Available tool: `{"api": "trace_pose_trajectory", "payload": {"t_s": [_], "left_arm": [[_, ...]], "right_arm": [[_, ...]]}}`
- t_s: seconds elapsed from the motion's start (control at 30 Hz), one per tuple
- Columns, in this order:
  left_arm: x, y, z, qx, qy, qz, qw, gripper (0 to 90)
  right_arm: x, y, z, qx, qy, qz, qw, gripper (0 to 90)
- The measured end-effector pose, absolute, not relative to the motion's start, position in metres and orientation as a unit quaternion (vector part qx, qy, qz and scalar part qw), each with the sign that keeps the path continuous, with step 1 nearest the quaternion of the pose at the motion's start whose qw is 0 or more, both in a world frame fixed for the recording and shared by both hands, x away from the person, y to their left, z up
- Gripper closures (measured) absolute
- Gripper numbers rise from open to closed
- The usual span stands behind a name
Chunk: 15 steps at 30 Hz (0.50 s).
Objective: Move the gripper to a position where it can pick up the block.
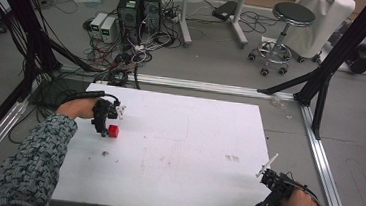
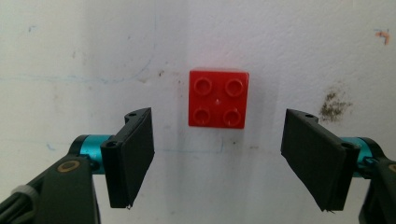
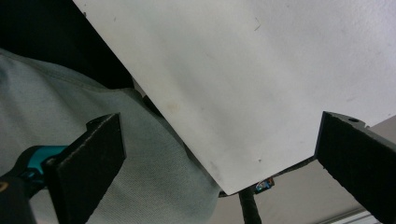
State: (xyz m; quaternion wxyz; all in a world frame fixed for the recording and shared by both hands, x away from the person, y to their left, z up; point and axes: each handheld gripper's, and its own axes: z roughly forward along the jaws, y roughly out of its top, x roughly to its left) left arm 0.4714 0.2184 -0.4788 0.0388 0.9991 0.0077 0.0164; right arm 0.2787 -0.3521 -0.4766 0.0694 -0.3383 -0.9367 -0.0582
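Red brick (image 2: 217,98) flat on the white table (image 1: 192,149), toward its left side, studs up, ahead of and between the jaws of the left gripper (image 2: 219,161), spread wide and clear of it. Likely light, rigid, smooth plastic; best pinched across two opposite flat side walls, low, squarely. Right gripper (image 3: 219,163) at the near right corner, jaws far apart, holding nothing.

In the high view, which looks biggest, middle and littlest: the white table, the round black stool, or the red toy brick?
1. White table: by far the biggest.
2. Round black stool: middle, though it stands farther from the camera, so it looks smaller than it is.
3. Red toy brick: littlest, beside the left claw.
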Motion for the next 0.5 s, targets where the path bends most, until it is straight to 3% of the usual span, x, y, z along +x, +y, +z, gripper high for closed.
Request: {"api": "trace_pose_trajectory", "payload": {"t_s": [0.5], "left_arm": [[0.474,0.208,-0.499,0.999,-0.041,0.000,0.022,27.5]], "right_arm": [[0.279,-0.347,-0.476,-0.333,-0.939,-0.055,0.071,1.2]]}}
